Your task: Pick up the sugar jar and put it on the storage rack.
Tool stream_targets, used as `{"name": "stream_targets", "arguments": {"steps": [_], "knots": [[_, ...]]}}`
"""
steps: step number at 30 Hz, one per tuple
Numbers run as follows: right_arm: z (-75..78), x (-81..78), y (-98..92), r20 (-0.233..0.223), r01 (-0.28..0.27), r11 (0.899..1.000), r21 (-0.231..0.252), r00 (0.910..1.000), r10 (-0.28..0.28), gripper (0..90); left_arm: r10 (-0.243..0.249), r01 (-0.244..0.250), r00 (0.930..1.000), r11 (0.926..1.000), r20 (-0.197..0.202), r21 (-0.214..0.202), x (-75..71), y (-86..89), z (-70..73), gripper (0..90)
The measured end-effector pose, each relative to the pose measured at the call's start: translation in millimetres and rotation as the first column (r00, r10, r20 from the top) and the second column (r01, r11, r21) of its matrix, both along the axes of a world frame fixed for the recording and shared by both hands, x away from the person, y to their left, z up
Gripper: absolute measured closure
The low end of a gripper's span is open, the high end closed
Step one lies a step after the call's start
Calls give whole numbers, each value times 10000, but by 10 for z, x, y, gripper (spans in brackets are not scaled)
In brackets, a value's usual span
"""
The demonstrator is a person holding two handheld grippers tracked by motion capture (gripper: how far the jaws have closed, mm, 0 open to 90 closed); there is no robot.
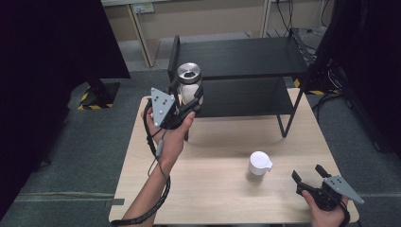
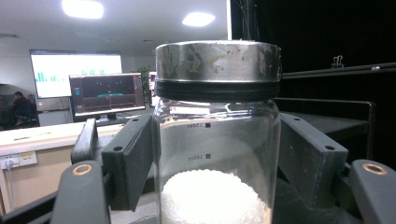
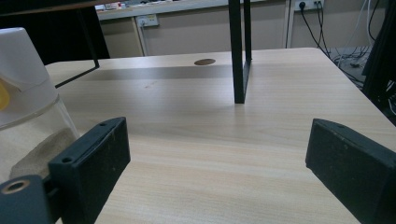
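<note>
Nearest the high camera, at the table's near right corner, the person's right hand (image 1: 326, 210) rests low on the light wooden table (image 1: 213, 189), wrapped around the right gripper (image 1: 308, 175), which points toward the far left with its grey three-cornered plate on top. Its jaws stand wide apart with nothing between them; the right gripper view shows bare tabletop between the two black pads (image 3: 91, 158). Just to the left of that gripper, apart from it, stands a clear container with a white lid (image 1: 259, 165), holding a sandy powder at the bottom as seen in the right gripper view. On the left side, the person's left forearm comes up from the near edge and reaches forward, the left hand (image 1: 170, 137) raised above the table with its cable trailing down along the wrist. That hand holds the left gripper (image 1: 189, 101) aimed away from the person toward the black two-tier shelf (image 1: 246, 59) at the far side of the table. Its jaws are clamped on the sides of a glass jar with a metal lid (image 1: 189, 82), which is upright, lifted clear of the tabletop and just in front of the shelf's left end. The left gripper view shows the jar (image 2: 217, 154) gripped by both pads on its glass wall, with white granules filling its lower part.
</note>
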State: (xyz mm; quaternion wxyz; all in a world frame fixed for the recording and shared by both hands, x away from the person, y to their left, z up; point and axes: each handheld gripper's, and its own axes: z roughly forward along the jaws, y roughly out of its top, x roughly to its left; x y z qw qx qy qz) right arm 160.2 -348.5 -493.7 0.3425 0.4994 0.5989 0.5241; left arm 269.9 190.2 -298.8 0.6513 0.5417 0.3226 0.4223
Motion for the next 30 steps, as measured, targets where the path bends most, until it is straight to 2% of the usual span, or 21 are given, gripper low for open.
{"name": "stream_targets", "arguments": {"steps": [11,16,23,30], "knots": [[-3,1,2,15,-39,10000,5,10000,39,67,106,-106,9999,9999,-32,-126,162,-37,235,304],[-2,2,0,0,-73,10000,39,10000,73,67,333,-333,9994,9994,-27,27,289,-53,315,304],[-2,3,0,1,-94,10000,22,10000,94,67,548,-547,9981,9985,-276,23,489,-57,378,304],[-1,3,1,3,-112,9999,1,9999,112,67,588,-587,9971,9983,-474,25,687,-49,360,303]]}}
